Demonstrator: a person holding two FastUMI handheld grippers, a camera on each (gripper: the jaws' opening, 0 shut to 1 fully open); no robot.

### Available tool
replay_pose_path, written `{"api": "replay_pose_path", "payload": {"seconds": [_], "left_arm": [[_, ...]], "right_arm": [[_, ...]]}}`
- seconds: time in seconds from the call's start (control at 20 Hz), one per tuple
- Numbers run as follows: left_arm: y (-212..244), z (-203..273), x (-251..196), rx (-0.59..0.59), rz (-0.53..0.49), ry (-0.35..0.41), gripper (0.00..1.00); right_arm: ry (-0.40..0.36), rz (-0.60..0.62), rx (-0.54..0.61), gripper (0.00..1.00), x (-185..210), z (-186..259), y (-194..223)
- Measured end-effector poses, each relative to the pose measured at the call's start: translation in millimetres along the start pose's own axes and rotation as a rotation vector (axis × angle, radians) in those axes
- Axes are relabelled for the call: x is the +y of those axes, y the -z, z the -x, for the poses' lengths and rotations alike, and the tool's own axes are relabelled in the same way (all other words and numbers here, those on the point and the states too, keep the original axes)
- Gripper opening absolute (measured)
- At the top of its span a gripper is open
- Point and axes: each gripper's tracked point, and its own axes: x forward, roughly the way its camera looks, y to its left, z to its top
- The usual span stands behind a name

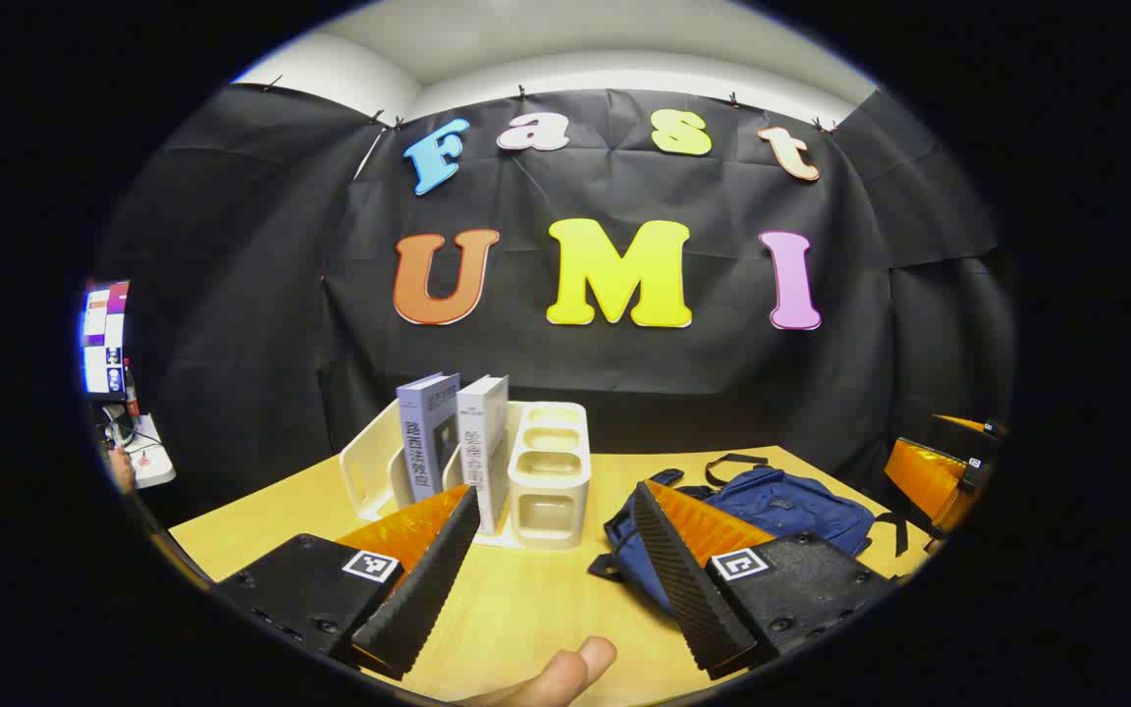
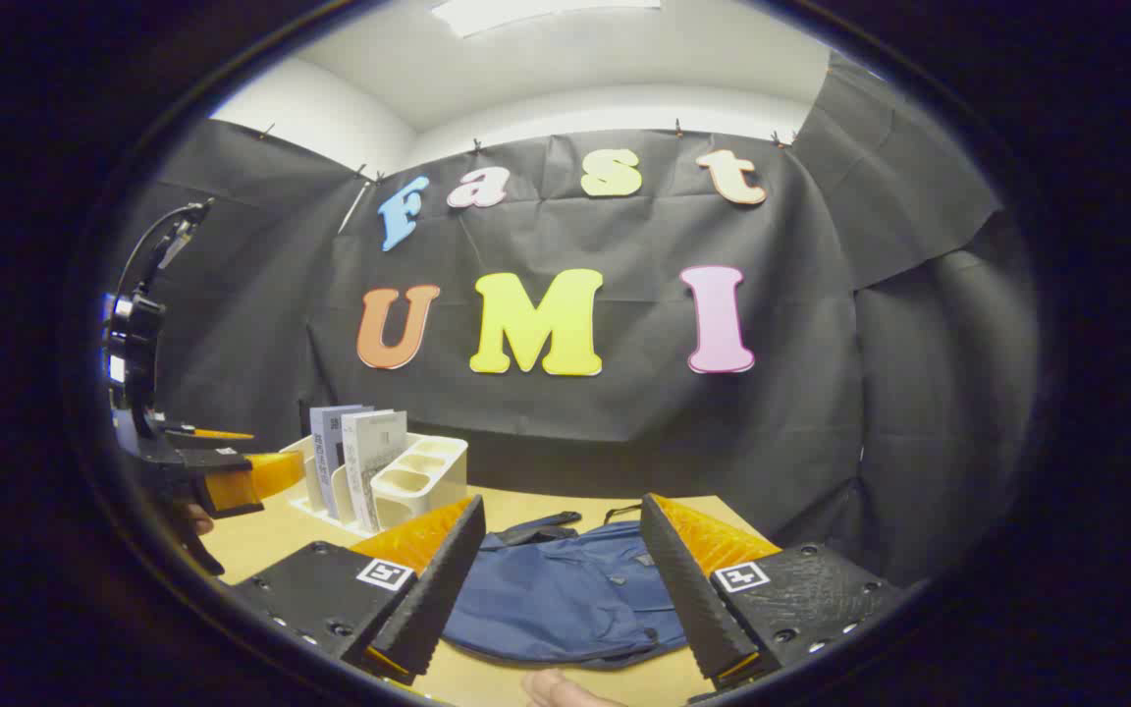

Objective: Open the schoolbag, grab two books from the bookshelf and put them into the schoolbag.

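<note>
- The left gripper (image 1: 554, 574) hovers over the near part of the table (image 1: 536, 599) with its jaws spread wide and nothing between them; a thumb tip (image 1: 565, 673) of the holding hand shows at the bottom of the left gripper view.
- The right gripper (image 2: 554, 579) is likewise spread apart and empty, poised just above the schoolbag (image 2: 565, 599).
- The schoolbag is blue cloth, lying flat and slack toward the table's right side, its straps trailing toward the far edge. I judge it soft and floppy: it will fold and slide if only pushed. I cannot make out the zipper pull; the flap edge or a strap seems the best place to pinch while the other gripper opens it.
- Two books (image 1: 455, 432) stand upright side by side in a cream bookshelf (image 1: 548, 481) toward the table's far left, spines facing forward, with empty slots to their right.
- The books look stiff, smooth-covered and moderately heavy for a two-finger pinch. Gripping across the top of a spine, jaws on both covers, should hold; the neighbouring book leaves little room to slip a finger between.
- The bag appears closed, so opening it comes first.
</note>
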Motion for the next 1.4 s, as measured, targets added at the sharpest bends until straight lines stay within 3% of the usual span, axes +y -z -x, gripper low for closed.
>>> {"api": "replay_pose_path", "payload": {"seconds": [0.3, 0.9, 1.2, 1.4], "left_arm": [[-6.6, 19.7, 38.8, -0.020, -0.012, 0.022, 0.99], [-20.9, 40.6, 61.6, -0.038, -0.063, 0.048, 0.99], [-17.6, 39.4, 70.1, -0.026, -0.075, 0.017, 0.99], [-17.2, 37.7, 72.6, -0.026, -0.083, 0.009, 0.99]], "right_arm": [[0.033, 0.019, 0.006, 0.97, 46.8, 17.7, -7.9], [0.136, 0.038, 0.094, 0.96, 41.6, 12.6, 12.3], [0.115, 0.083, 0.158, 0.97, 49.0, -4.5, 37.6], [0.062, 0.147, 0.218, 0.95, 72.6, -23.5, 69.0]]}}
